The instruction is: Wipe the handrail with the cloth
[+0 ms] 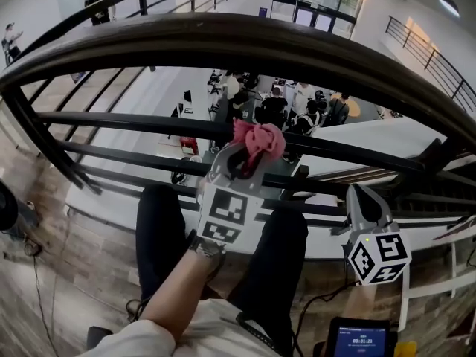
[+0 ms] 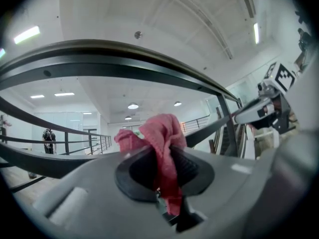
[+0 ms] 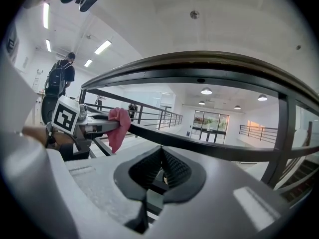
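Note:
The handrail (image 1: 238, 43) is a broad dark bar curving across the top of the head view, with thinner black rails under it. My left gripper (image 1: 245, 158) is raised in front of the middle rails, below the handrail, and is shut on a pink cloth (image 1: 260, 138) that bunches out past its tips. In the left gripper view the cloth (image 2: 162, 143) hangs pinched between the black pads, with the handrail (image 2: 124, 54) arching above it. My right gripper (image 1: 359, 193) is lower and to the right, shut with nothing in it. Its own view shows the handrail (image 3: 209, 63) overhead and the cloth (image 3: 118, 126) off to the left.
Several thin horizontal rails (image 1: 134, 121) and slanted posts (image 1: 37, 136) fill the space under the handrail. Through them lies a lower floor with seated people (image 1: 282, 110). My legs (image 1: 160, 236) stand on wooden flooring, and a small screen device (image 1: 361, 341) and a cable (image 1: 316, 303) are near my feet.

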The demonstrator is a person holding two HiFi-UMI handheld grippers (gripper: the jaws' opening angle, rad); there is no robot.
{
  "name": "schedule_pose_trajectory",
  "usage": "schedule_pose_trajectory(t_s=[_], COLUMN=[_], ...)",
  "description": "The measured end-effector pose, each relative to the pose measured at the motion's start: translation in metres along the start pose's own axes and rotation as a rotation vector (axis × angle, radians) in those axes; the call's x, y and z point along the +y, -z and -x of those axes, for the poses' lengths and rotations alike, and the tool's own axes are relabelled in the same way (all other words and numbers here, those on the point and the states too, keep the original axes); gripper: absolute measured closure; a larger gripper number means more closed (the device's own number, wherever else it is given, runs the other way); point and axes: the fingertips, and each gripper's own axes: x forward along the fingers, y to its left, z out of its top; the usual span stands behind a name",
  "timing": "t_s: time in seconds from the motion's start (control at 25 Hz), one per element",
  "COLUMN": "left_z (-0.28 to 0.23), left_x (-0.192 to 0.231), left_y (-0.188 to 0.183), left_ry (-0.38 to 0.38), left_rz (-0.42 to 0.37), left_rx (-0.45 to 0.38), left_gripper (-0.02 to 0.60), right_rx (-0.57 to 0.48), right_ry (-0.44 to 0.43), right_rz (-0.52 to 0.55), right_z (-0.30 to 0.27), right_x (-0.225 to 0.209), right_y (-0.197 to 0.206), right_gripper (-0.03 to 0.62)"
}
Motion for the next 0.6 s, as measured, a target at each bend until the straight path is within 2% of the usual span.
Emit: schedule_pose_trajectory(t_s=[0.6], left_z=[-0.0021], left_x=[-0.0073], left_y=[-0.0027], left_ry=[0.011], left_rz=[-0.017], left_rx=[0.017], left_gripper=[0.511], right_rx=[-0.031], right_ry=[-0.006], right_rz=[-0.041], right_z=[-0.0023], right_x=[-0.0052], right_y=[-0.0088], right_gripper=[0.591])
